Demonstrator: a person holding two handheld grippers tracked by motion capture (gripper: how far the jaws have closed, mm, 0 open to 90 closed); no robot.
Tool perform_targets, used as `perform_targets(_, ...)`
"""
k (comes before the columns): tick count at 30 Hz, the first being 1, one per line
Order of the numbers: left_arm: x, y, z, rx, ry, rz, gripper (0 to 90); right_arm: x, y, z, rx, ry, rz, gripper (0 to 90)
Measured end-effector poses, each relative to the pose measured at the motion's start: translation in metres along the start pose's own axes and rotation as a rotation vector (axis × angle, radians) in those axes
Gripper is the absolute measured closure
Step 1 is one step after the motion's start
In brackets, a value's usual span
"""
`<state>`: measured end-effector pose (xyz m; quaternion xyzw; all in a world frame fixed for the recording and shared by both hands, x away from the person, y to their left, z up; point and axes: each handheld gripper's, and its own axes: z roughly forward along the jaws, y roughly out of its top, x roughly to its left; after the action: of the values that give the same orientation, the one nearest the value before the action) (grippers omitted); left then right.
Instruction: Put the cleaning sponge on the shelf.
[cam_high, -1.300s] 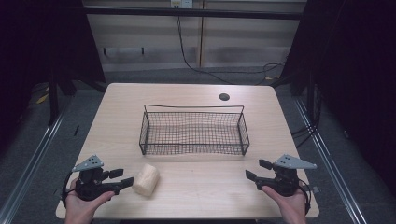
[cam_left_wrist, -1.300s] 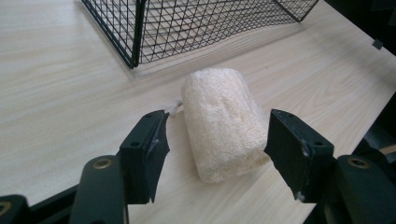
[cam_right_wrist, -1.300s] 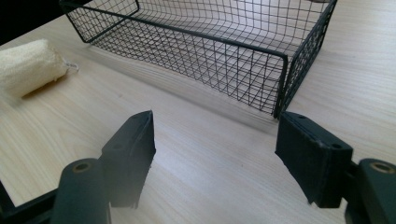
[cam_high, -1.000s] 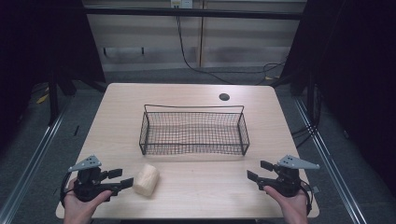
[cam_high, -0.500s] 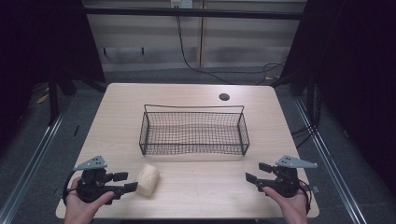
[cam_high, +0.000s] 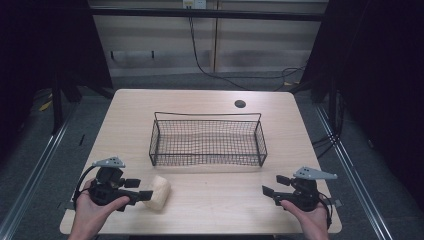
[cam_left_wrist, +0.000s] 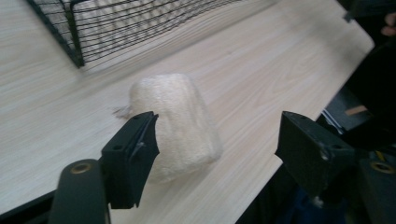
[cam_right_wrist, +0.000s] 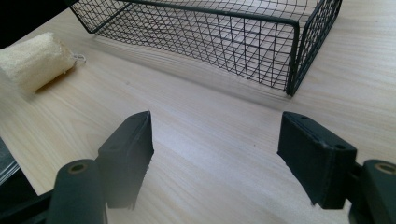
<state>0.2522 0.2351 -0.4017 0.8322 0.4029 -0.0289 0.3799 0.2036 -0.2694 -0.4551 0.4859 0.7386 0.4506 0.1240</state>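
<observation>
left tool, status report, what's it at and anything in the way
Left tool open, jaws at the beige loofah pad, not gripping. Right tool open, nothing between its jaws. Wire basket empty, path to it clear.

The left claw (cam_high: 135, 190) sits low at the worktop's front left corner, held in the left hand (cam_high: 92, 212), jaws spread wide. The right claw (cam_high: 274, 186) sits at the front right corner, gripped by the right hand (cam_high: 307, 217), jaws likewise wide apart.

Basket mid-table, sponge near the front-left edge

The wire basket (cam_high: 208, 139) sits on the table (cam_high: 200, 102); the sponge (cam_high: 158, 191) lies before its left end, a round hole (cam_high: 240, 104) behind it.
</observation>
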Motion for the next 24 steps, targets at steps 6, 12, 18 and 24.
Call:
perform_targets(6, -0.002, 0.008, 0.004, 0.078, 0.023, 0.007, 32.3, 0.0, 0.0, 0.003, 0.012, 0.026, 0.011, 25.3)
perform_targets(12, 0.001, 0.02, 0.003, 0.124, 0.03, -0.017, 32.1, 0.001, 0.0, 0.006, 0.024, 0.035, 0.003, 24.3)
perform_targets(18, 0.001, 0.028, 0.005, 0.152, 0.025, -0.012, 32.2, 0.003, 0.001, 0.006, 0.019, 0.047, -0.011, 24.9)
perform_targets(24, 0.004, 0.031, 0.014, 0.209, 0.032, -0.038, 32.5, 0.002, 0.002, 0.007, 0.03, 0.056, -0.005, 23.5)
